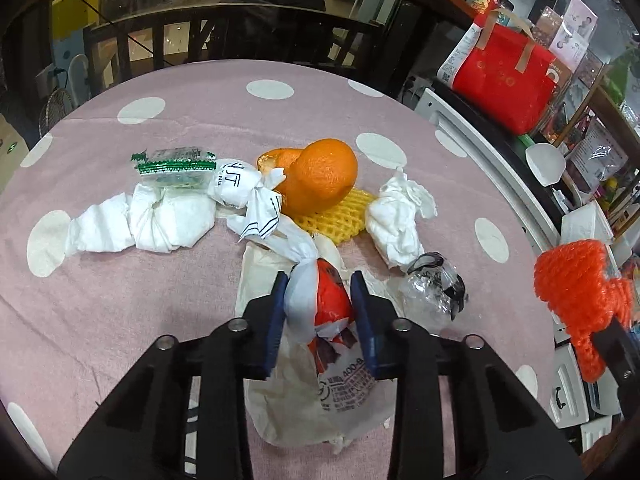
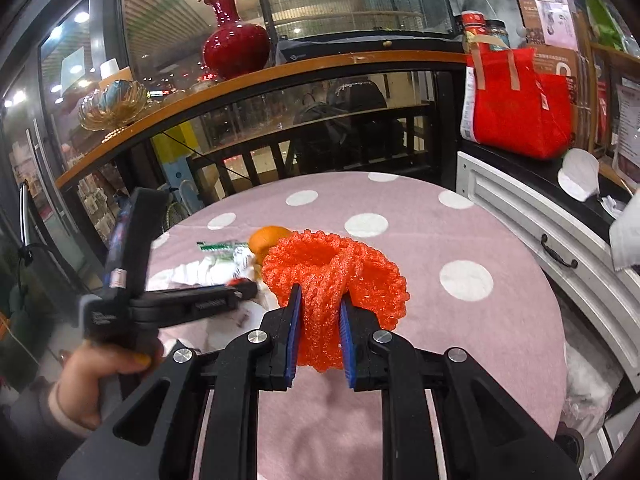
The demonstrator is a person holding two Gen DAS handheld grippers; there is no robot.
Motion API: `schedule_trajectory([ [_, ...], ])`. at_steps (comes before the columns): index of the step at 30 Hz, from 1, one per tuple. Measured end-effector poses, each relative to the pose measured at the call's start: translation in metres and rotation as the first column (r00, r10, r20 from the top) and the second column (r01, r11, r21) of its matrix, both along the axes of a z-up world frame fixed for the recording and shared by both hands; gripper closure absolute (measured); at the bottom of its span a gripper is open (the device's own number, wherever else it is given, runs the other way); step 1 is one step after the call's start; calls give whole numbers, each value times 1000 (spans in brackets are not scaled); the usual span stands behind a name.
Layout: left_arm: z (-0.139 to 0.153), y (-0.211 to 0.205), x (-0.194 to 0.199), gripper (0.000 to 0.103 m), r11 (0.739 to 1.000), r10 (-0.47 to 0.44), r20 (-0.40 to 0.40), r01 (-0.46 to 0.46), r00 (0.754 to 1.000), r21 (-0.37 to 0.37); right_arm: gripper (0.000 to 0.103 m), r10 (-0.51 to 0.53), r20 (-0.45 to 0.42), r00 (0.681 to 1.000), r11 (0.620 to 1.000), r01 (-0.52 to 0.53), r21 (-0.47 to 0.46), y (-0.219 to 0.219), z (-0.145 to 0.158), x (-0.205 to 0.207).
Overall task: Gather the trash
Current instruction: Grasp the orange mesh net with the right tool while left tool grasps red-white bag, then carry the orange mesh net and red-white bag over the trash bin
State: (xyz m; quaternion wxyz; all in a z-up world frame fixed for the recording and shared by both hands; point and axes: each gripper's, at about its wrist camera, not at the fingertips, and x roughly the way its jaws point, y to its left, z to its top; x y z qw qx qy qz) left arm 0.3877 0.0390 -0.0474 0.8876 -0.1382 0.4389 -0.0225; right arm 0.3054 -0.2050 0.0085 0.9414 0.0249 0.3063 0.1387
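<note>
On the pink dotted tablecloth (image 1: pixel 140 312) my left gripper (image 1: pixel 318 280) is shut on a white and red plastic bag (image 1: pixel 332 304); both blue pads press its sides. Beyond it lie an orange (image 1: pixel 320 176), a yellow foam net (image 1: pixel 336 216), crumpled tissue (image 1: pixel 396 216), a clear wrapper (image 1: pixel 436 288), a white tissue bundle (image 1: pixel 160 220) and a green-edged wrapper (image 1: pixel 176 168). My right gripper (image 2: pixel 320 294) is shut on an orange foam net (image 2: pixel 336 264), held above the table. The same net (image 1: pixel 576 280) shows at the right of the left wrist view.
A person's hand (image 2: pixel 92 372) grips the left tool's handle at lower left. A white cabinet (image 2: pixel 540 232) curves along the table's right side, with a red tote bag (image 2: pixel 520 112) on top. A dark railing (image 1: pixel 240 36) and a shelf with a red vase (image 2: pixel 234 40) stand behind.
</note>
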Motion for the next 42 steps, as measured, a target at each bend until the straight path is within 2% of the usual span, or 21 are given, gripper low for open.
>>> schedule_trajectory([
  [3, 7, 3, -13, 78, 1000, -8, 38, 8, 999, -10, 86, -7, -5, 1000, 1000, 7, 11, -5, -3, -6],
  [12, 40, 9, -73, 79, 999, -29, 180, 34, 983, -25, 86, -28, 12, 1000, 999, 28, 19, -12, -6, -32],
  [18, 51, -3, -114, 79, 994, -85, 230, 97, 969, -41, 86, -43, 17, 999, 999, 42, 28, -18, -8, -57],
  [24, 53, -37, -146, 79, 984, -163, 262, 177, 951, -31, 86, -76, 25, 997, 997, 75, 24, -31, -9, -85],
  [34, 47, -109, -188, 79, 940, -326, 293, 342, 899, -6, 85, -189, 11, 982, 982, 189, -7, -73, -20, -142],
  [42, 39, -165, -209, 79, 882, -454, 288, 472, 843, 9, 85, -343, -51, 938, 939, 343, -24, -130, -42, -180],
])
